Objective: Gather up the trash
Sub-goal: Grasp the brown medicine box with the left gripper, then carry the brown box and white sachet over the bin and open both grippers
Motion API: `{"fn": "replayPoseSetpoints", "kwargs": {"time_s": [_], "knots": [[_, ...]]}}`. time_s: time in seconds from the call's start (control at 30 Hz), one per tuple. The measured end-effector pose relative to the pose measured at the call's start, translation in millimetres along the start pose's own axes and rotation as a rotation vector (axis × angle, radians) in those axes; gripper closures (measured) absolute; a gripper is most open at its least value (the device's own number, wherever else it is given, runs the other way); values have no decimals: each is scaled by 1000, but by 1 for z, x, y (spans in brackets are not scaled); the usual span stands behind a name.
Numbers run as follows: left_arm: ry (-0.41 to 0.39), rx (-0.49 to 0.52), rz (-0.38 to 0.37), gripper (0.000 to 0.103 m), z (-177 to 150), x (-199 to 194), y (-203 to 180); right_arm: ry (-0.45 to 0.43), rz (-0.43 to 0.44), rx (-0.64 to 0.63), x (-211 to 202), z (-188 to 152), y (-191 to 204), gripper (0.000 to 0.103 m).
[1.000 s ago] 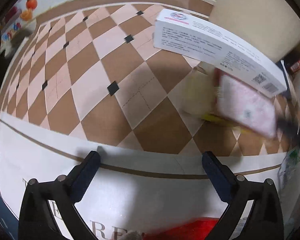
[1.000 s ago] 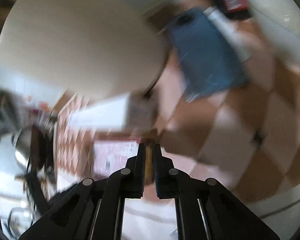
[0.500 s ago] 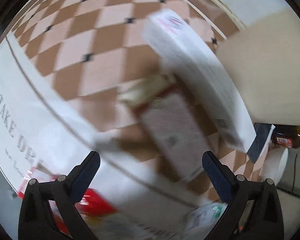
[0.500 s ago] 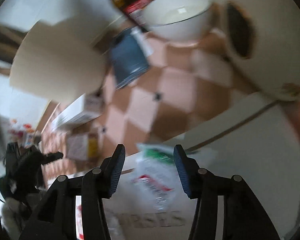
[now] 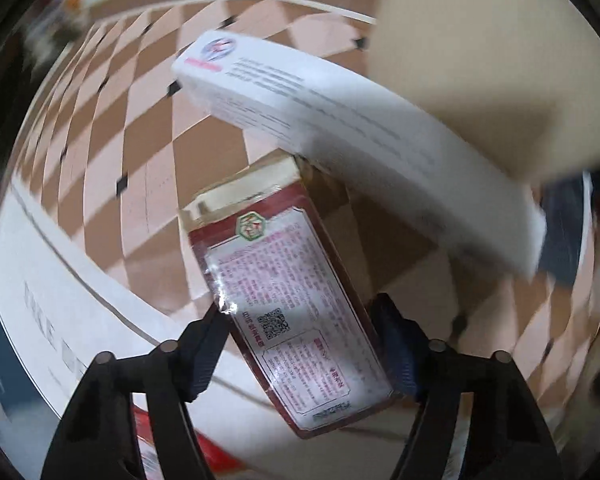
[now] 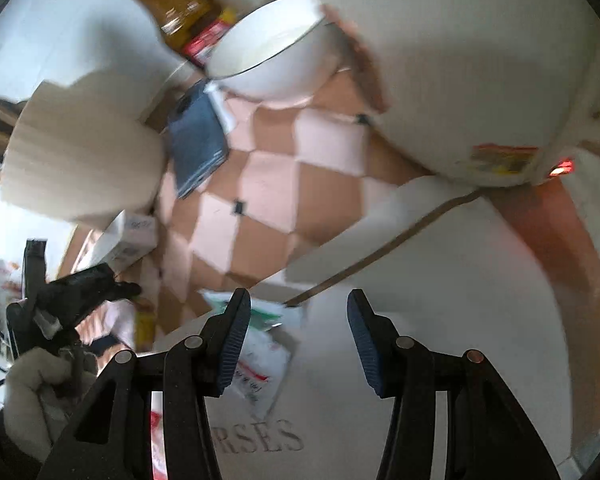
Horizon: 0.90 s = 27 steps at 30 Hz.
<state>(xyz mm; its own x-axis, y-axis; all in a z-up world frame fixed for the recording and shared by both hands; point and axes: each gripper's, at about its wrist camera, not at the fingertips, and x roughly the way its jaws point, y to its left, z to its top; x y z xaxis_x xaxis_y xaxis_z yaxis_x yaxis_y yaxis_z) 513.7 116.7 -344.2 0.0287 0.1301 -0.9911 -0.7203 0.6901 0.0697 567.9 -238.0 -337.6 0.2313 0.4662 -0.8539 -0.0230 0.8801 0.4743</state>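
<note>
In the left wrist view a dark red packet with a pink printed label (image 5: 290, 300) lies between the fingers of my left gripper (image 5: 300, 344), which are closed in against its sides. A long white box (image 5: 340, 136) lies just beyond it. In the right wrist view my right gripper (image 6: 296, 340) is open and empty above a white bag with grey lettering (image 6: 420, 360). A white and green wrapper (image 6: 260, 348) lies on the bag by the left finger. The left gripper (image 6: 80, 284) shows at the left.
A checkered brown and pink tablecloth (image 6: 268, 208) covers the table. On it stand a white bowl (image 6: 276, 60), a brown bottle (image 6: 172, 8), a blue packet (image 6: 198, 140), a beige lampshade-like object (image 6: 80, 152) and a large white appliance (image 6: 480, 80). Red packaging (image 5: 204, 444) lies near the bag.
My left gripper has moved in on the red packet and its fingers have closed onto it. My right gripper has opened wider and dropped the white and green wrapper on the bag.
</note>
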Motion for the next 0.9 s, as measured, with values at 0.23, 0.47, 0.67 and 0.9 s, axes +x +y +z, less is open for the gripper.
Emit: {"fn": "replayPoseSetpoints", "kwargs": {"time_s": [0.23,0.47,0.67,0.9], "knots": [[-45,296,55,40,-50,-12,33,42,-66,-232,26,-14,52,44],[-109,353,70,43,-74,-27,32,-38,-253,-441,39,-29,89,103],[-244,388,43,44,-93,-61,16,-70,-131,-343,16,-24,78,103],[-388,405,-23,45,-118,-121,43,-157,10,-275,-51,-40,80,103]]}}
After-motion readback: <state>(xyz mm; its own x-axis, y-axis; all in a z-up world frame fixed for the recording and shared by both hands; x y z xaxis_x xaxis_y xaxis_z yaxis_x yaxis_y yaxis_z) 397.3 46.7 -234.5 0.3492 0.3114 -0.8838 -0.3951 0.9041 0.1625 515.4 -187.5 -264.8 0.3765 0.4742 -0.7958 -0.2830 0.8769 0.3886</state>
